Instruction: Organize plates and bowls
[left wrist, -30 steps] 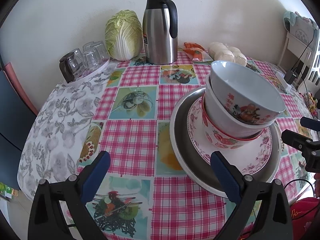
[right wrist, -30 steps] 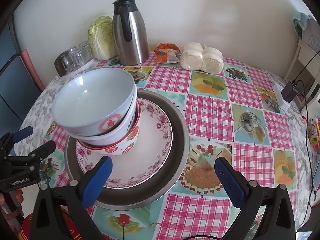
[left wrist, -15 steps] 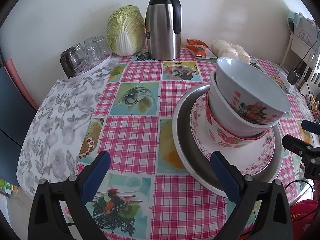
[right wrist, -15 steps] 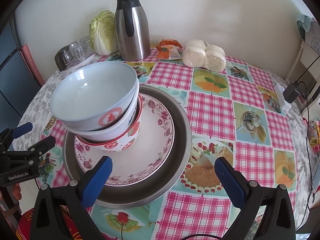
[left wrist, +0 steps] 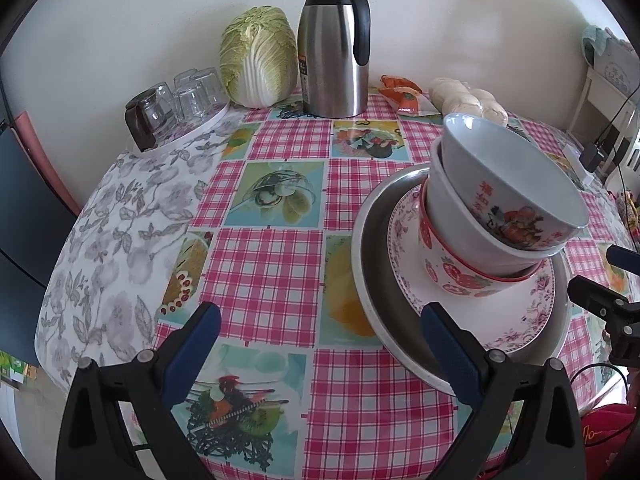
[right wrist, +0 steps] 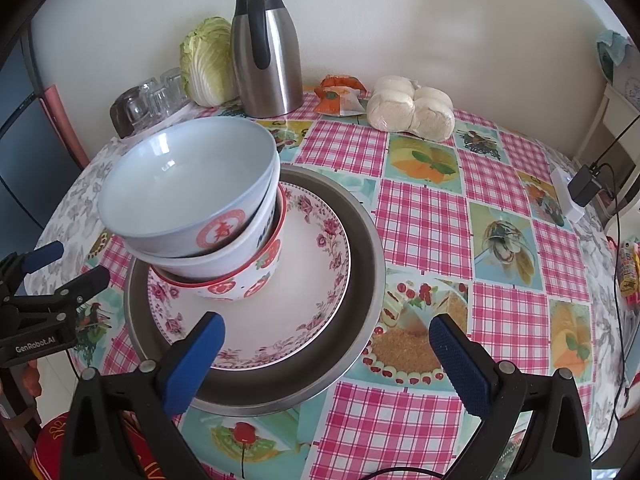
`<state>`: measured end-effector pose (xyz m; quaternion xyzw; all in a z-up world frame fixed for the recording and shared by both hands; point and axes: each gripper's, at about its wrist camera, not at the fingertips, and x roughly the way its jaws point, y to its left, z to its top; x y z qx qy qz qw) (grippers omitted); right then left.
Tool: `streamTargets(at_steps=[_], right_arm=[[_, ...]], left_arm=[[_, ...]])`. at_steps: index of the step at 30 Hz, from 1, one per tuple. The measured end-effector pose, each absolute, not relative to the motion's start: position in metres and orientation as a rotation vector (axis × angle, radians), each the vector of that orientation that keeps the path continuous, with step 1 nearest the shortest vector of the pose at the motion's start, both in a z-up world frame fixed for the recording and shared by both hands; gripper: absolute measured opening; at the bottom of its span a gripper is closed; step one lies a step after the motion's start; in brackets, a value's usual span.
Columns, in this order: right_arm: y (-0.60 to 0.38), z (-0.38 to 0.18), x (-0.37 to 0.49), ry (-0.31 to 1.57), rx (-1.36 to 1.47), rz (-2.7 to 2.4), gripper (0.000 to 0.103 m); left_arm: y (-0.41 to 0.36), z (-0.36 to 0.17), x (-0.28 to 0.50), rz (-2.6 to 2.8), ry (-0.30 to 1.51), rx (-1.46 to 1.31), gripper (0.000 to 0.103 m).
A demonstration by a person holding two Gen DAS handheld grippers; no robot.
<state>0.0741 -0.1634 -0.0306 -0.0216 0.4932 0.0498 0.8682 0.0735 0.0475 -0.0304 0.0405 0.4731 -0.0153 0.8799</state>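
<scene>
A stack stands on the checked tablecloth: a metal plate [left wrist: 372, 280] [right wrist: 360, 248] at the bottom, a floral plate [left wrist: 520, 320] [right wrist: 316, 272] on it, then three nested bowls. The bottom bowl is red-patterned [left wrist: 460, 280] [right wrist: 256, 280], the middle one white [left wrist: 452, 224] [right wrist: 224, 256], and the top white bowl [left wrist: 516, 184] [right wrist: 184, 184] sits tilted. My left gripper [left wrist: 320, 340] is open and empty, left of the stack. My right gripper [right wrist: 326, 344] is open and empty, in front of the stack. Each gripper shows at the edge of the other's view.
At the back stand a steel thermos [left wrist: 334, 44] [right wrist: 268, 48], a cabbage [left wrist: 256, 64] [right wrist: 206, 60], upturned glasses [left wrist: 176, 104] [right wrist: 152, 98], an orange packet [left wrist: 404, 94] [right wrist: 340, 96] and bagged buns [left wrist: 468, 100] [right wrist: 412, 108]. A power strip [right wrist: 568, 196] lies at the right table edge.
Both grippers have drawn back slightly from the table, so the stack and back objects sit a little farther away. Both stay open; the stack has not moved.
</scene>
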Motion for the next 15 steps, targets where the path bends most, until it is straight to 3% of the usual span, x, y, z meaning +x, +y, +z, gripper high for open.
streamTargets(at_steps=[15], right_arm=[[-0.1630,-0.0309,0.0743,1.033,-0.046,0.104,0.103]], left_arm=[[0.0483,-0.0287,0.0733,-0.032,0.980,0.078,0.100]])
